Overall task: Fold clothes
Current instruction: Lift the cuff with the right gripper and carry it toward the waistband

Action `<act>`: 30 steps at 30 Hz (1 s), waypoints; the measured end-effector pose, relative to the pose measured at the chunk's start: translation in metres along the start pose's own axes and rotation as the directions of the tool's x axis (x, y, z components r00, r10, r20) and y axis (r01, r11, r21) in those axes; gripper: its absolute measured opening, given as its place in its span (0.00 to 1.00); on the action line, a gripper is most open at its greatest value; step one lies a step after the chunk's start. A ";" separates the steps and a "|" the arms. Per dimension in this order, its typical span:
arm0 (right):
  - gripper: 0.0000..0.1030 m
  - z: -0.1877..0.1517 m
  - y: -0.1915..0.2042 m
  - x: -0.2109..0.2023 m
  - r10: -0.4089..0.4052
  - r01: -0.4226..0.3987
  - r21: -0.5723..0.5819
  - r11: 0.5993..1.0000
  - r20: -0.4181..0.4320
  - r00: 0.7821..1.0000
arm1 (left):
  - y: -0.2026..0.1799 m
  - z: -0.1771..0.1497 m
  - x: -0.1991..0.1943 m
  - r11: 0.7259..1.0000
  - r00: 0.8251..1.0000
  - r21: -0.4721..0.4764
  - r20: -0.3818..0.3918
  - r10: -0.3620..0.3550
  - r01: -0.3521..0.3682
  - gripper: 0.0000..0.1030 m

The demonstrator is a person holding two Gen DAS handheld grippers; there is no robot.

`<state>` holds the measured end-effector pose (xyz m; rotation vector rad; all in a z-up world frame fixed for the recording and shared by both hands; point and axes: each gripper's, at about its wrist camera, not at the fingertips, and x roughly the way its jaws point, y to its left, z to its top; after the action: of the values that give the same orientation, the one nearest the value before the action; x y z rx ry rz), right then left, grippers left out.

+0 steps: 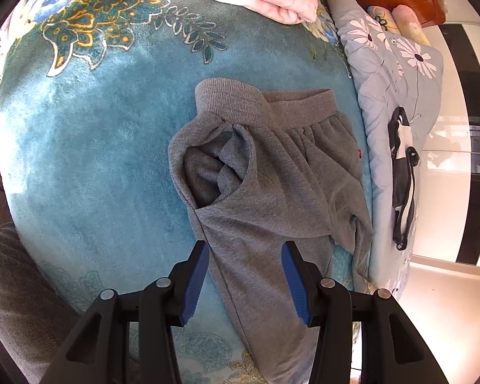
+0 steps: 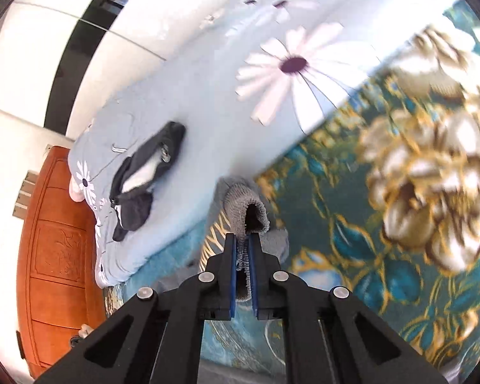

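Below my left gripper (image 1: 244,246) the grey sweatpants (image 1: 265,172) lie spread on the teal floral blanket (image 1: 89,147), waistband at the far end, away from me, and one leg running back toward me between my blue pads (image 1: 196,283). Those pads stand wide apart on either side of that leg, and I cannot tell whether they touch the cloth. A side pocket gapes open just beyond the fingertips. To the right of the sweatpants, a pale grey daisy-print quilt (image 1: 390,73) borders the blanket, with a black-and-white garment (image 1: 403,172) lying on it.

My right gripper (image 2: 244,240) is pinched tight on a ribbed grey cuff (image 2: 248,212) of the sweatpants; the knit is squeezed between the pads and the cuff's open end bulges out just past the tips. Beneath it are the same blanket's gold flowers and the quilt, blurred. An orange wooden cabinet (image 2: 57,224) stands at the left.
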<state>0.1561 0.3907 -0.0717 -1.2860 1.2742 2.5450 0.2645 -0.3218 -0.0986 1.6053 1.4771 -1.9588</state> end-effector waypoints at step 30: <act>0.37 0.004 -0.109 0.054 0.009 0.006 0.287 0.958 -0.054 0.999 | -0.004 -0.021 0.014 0.998 0.999 0.036 -0.024 0.048 -0.047 0.50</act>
<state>0.1553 0.4486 -0.1786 -1.2973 1.5837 2.2301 0.2691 -0.2982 -0.1056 1.6696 1.4069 -1.9572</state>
